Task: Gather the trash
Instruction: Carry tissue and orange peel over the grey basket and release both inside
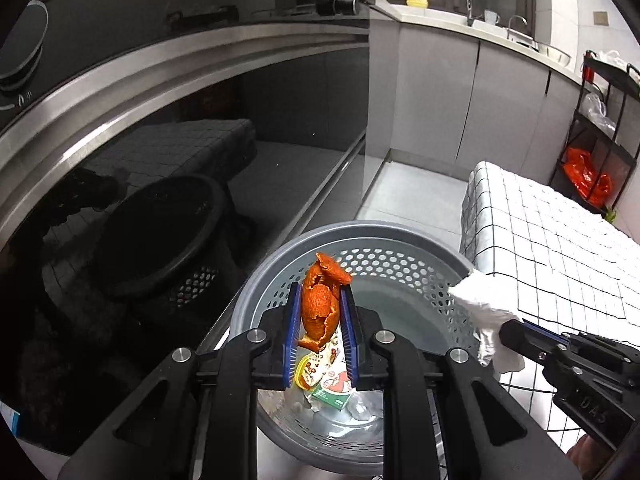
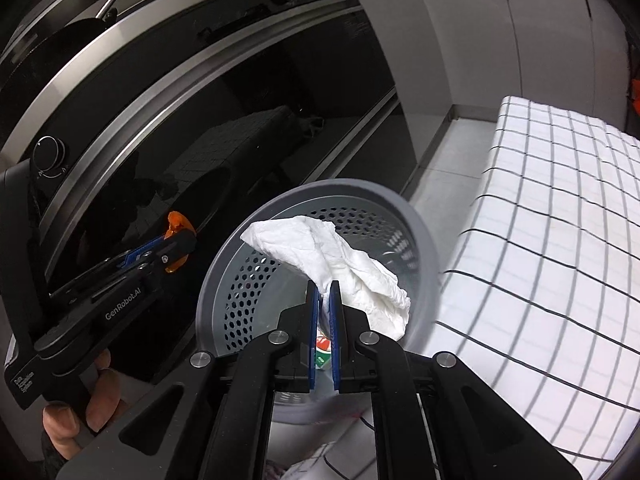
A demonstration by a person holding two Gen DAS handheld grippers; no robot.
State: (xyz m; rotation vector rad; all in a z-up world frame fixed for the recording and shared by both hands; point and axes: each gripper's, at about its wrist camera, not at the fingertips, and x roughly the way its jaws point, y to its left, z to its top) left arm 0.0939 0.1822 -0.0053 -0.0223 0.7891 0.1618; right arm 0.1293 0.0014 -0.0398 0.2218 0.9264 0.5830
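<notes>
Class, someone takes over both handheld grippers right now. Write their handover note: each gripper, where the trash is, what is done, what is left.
Left gripper: shut on the orange peel, held above the grey perforated bin.
Right gripper: shut on the crumpled white tissue, over the bin's opening.
Done: wrappers already lie in the bin bottom; both pieces are picked up.
Left: open each gripper so the peel and tissue drop in. Whether more trash remains elsewhere cannot be seen.
</notes>
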